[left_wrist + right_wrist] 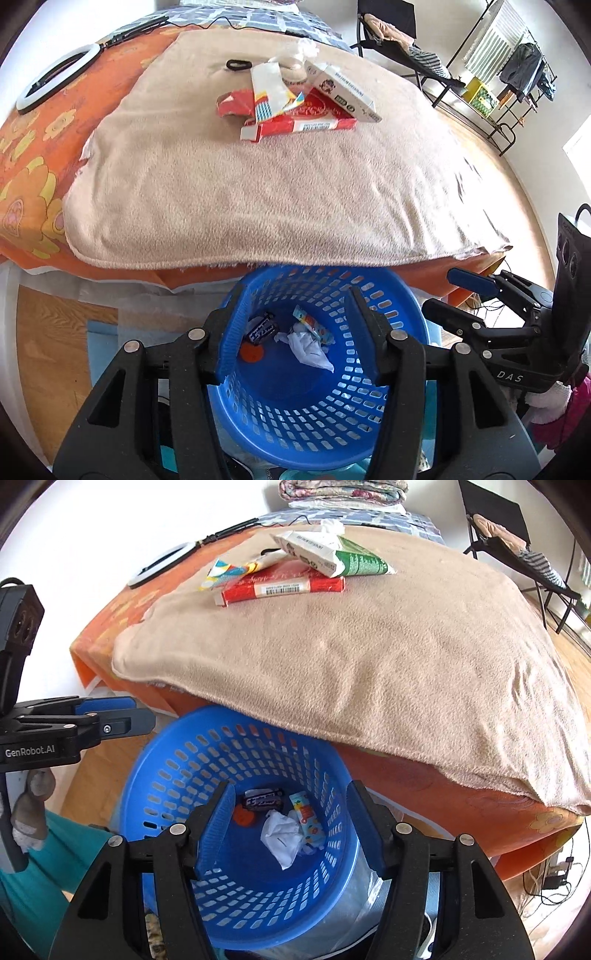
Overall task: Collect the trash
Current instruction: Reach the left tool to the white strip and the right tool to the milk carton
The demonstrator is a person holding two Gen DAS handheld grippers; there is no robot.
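A blue perforated basket (399,306) (177,746) stands on the floor against the bed. Inside lie a crumpled white tissue (310,349) (282,836), a dark candy wrapper (262,326) (263,799), a colourful packet (312,325) (308,819) and an orange piece (252,353). My left gripper (293,332) and right gripper (291,827) both hover open and empty over the basket. On the beige blanket (240,192) lies a pile: a red box (306,123) (284,585), a white box (343,90) (314,552), a colourful wrapper (269,94) and a green packet (360,559).
The other gripper shows at the right edge of the left wrist view (517,317) and at the left edge of the right wrist view (66,723). A ring light (55,81) lies on the orange bedsheet. A chair (391,33) and a clothes rack (509,70) stand beyond the bed.
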